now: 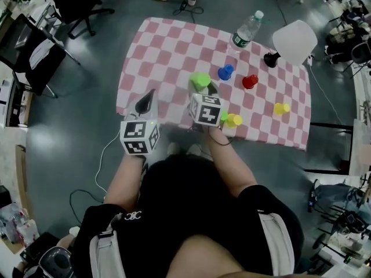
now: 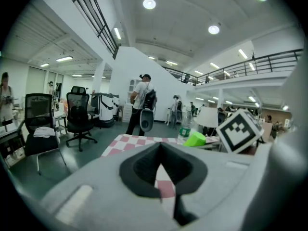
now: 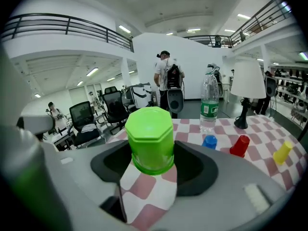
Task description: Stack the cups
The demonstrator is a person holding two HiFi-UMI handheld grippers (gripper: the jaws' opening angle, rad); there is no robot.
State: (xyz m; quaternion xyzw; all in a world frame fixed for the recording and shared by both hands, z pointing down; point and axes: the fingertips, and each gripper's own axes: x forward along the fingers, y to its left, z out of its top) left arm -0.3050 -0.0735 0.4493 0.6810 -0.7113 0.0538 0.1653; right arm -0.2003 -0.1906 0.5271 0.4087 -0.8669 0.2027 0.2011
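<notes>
My right gripper (image 1: 204,89) is shut on a bright green cup (image 1: 199,79), which is upside down and lifted above the pink checked tablecloth (image 1: 162,57). In the right gripper view the green cup (image 3: 151,138) sits between the dark pads (image 3: 198,165) of that gripper (image 3: 153,154). A blue cup (image 1: 225,72), a red cup (image 1: 250,81) and a yellow cup (image 1: 282,109) stand upside down on the cloth. Another yellow cup (image 1: 234,120) stands beside the right gripper's marker cube. My left gripper (image 1: 147,100) hovers at the table's near left edge, shut on nothing.
A water bottle (image 1: 246,30) and a white-shaded lamp (image 1: 294,41) stand at the table's far side. Office chairs (image 1: 81,7) stand on the floor to the far left. A person with a backpack (image 3: 168,81) stands beyond the table.
</notes>
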